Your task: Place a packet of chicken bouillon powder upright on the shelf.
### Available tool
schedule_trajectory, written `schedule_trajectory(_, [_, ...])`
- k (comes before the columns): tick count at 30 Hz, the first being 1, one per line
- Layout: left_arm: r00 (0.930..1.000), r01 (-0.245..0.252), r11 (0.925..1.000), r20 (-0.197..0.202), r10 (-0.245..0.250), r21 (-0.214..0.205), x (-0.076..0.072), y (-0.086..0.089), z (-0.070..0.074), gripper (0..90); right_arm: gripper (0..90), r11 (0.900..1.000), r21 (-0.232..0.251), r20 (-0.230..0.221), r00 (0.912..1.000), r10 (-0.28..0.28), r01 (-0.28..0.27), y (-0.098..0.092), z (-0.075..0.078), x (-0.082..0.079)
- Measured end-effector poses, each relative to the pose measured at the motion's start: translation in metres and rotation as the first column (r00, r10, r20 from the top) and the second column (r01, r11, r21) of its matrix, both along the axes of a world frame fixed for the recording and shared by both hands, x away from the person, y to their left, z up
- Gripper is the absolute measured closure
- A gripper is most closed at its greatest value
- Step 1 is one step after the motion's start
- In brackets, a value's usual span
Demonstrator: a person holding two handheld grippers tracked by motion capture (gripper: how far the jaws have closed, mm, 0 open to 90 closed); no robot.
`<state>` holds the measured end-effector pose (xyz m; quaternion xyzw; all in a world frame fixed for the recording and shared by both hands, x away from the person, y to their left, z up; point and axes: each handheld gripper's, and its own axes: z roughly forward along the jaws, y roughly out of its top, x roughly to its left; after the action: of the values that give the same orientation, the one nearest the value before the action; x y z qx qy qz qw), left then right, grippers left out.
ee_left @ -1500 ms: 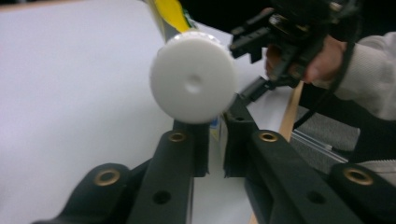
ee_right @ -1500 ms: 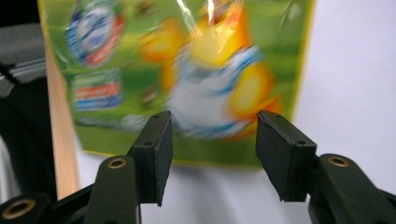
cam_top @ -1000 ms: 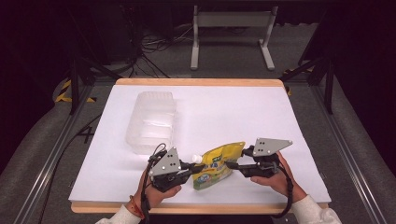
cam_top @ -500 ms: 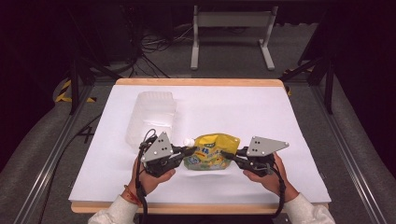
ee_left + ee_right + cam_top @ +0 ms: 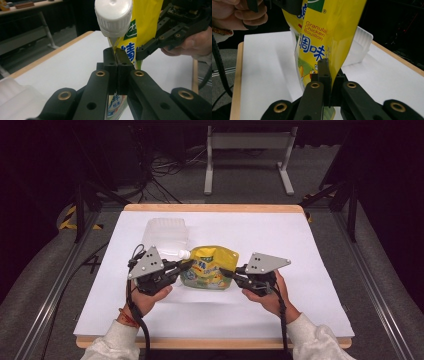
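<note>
A yellow bouillon pouch (image 5: 210, 267) with a white screw cap (image 5: 184, 254) hangs a little above the white table cover, held from both sides. My left gripper (image 5: 182, 267) is shut on the pouch's edge just below the cap (image 5: 113, 15), as the left gripper view shows with the pouch (image 5: 140, 27) pinched between the jaws. My right gripper (image 5: 226, 272) is shut on the opposite edge of the pouch (image 5: 329, 32); its jaws have just closed there. Each hand grips its tool from below.
A clear plastic tray (image 5: 165, 236) lies on the white table cover (image 5: 310, 285) just behind the left gripper. The wooden table edge (image 5: 215, 208) runs along the back. Beyond it stand a metal stand (image 5: 247, 150) and cables on the floor.
Both grippers have moved away from the front edge and risen, carrying the pouch toward the clear tray. The pouch now hangs more upright between them.
</note>
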<state>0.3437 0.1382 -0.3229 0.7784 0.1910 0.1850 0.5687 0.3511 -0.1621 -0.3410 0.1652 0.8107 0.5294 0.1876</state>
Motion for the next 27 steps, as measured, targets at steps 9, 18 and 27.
schedule_trajectory(9, [0.9946, -0.103, 0.9946, 0.009, 0.103, -0.008, 0.014, 0.034, 0.011, 80.7, 90.0, 0.9999, 0.013, 0.039, 0.9992, -0.01, 0.009, 0.033, 0.016, 0.015])
schedule_trajectory(18, [0.9839, -0.178, 0.9841, -0.017, 0.178, -0.001, 0.032, 0.057, 0.012, 76.4, 90.0, 0.9994, 0.029, 0.061, 0.9979, -0.022, 0.02, 0.059, 0.023, 0.035])
schedule_trajectory(27, [0.9672, -0.252, 0.9677, -0.033, 0.252, 0.009, 0.049, 0.07, 0.004, 76.7, 90.0, 0.9974, 0.068, 0.062, 0.9976, -0.031, 0.027, 0.078, 0.026, 0.053])
